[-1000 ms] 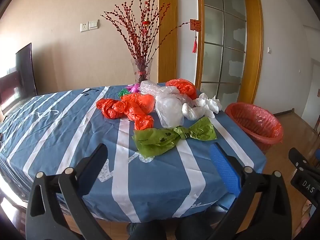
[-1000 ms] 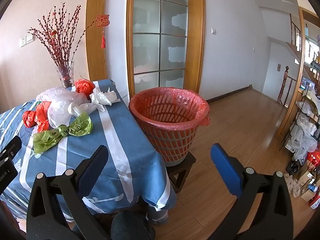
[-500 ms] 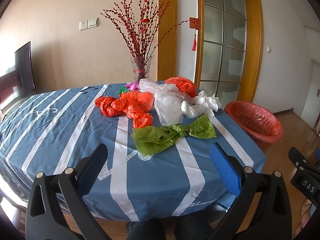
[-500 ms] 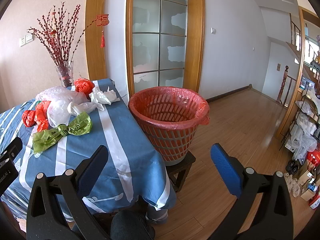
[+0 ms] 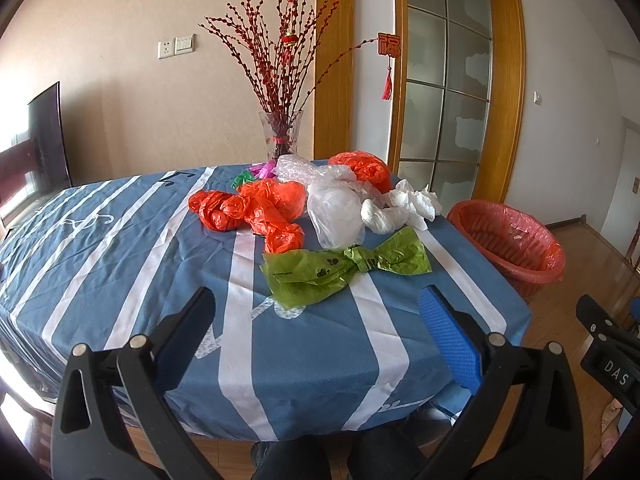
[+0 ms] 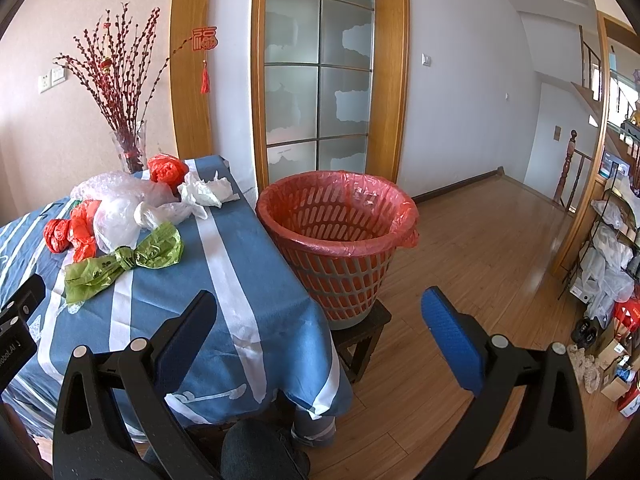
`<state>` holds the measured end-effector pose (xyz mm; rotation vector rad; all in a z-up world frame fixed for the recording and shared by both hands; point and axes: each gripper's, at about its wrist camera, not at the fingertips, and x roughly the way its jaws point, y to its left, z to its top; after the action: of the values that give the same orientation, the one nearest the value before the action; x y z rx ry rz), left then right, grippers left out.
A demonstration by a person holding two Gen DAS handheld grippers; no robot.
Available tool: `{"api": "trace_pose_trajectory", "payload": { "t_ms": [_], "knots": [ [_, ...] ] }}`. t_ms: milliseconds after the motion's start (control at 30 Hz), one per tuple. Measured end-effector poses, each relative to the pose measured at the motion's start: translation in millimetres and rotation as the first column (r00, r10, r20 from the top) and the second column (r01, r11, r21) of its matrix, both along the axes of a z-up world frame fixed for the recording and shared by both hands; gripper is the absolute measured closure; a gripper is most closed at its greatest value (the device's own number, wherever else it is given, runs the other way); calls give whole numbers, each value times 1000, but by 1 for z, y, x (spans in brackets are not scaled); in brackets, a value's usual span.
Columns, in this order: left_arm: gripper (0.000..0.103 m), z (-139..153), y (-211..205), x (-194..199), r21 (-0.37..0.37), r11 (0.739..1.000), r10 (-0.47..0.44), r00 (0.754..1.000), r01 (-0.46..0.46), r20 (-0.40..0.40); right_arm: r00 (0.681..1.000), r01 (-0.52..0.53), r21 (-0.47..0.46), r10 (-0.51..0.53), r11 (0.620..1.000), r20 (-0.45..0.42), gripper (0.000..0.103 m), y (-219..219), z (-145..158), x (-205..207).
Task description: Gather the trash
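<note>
Reading "DAS" on the right gripper [image 5: 612, 364]; both grippers' jaws gape apart, empty.

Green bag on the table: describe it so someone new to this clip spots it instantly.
Start at the blue striped tablecloth and find the pile of crumpled plastic near the glass vase. The green bag lies at the pile's near edge, closest to the cameras. It alone is olive green and knotted in the middle like a bow.

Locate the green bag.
The green bag lies on the table, nearest the camera in the left wrist view, just before the clear bag.
</note>
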<state>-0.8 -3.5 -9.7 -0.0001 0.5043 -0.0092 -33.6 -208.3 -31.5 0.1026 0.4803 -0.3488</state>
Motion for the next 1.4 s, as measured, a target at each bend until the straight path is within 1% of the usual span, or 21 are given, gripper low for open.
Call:
{"api": "trace_pose_trajectory", "payload": {
  "t_ms": [1400],
  "knots": [
    [4,-1,0,3,-2,1000,0,1000,0,-8,1000,0,3,0,1000,-4,2,-2,-2,-1]
  ]
}}
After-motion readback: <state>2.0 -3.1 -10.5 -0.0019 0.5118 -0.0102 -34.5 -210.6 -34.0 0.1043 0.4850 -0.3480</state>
